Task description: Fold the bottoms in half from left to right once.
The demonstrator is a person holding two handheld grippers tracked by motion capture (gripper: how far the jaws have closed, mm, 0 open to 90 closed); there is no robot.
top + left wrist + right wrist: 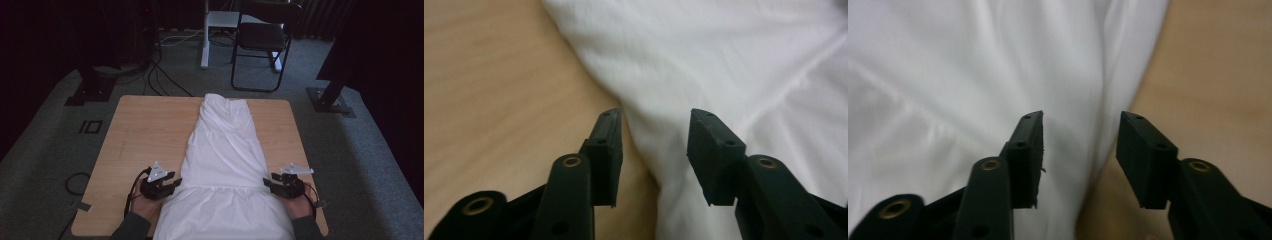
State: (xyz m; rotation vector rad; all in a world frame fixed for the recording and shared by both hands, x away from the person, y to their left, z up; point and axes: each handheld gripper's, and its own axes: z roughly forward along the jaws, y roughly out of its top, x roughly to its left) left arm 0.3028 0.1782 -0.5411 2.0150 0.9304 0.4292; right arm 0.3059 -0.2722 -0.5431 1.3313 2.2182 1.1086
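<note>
White dress lies along the wooden table; left gripper and right gripper flank its side edges (jaws apart, gripping nothing).

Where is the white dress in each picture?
High view: the white dress lies down the middle of the wooden table, between the left gripper and the right gripper.
Left gripper view: it fills the right and top, its edge running between the open jaws.
Right gripper view: it fills the left and middle, its edge again between the open jaws.
Shared landmark: the dress's edge against the light wood.
</note>
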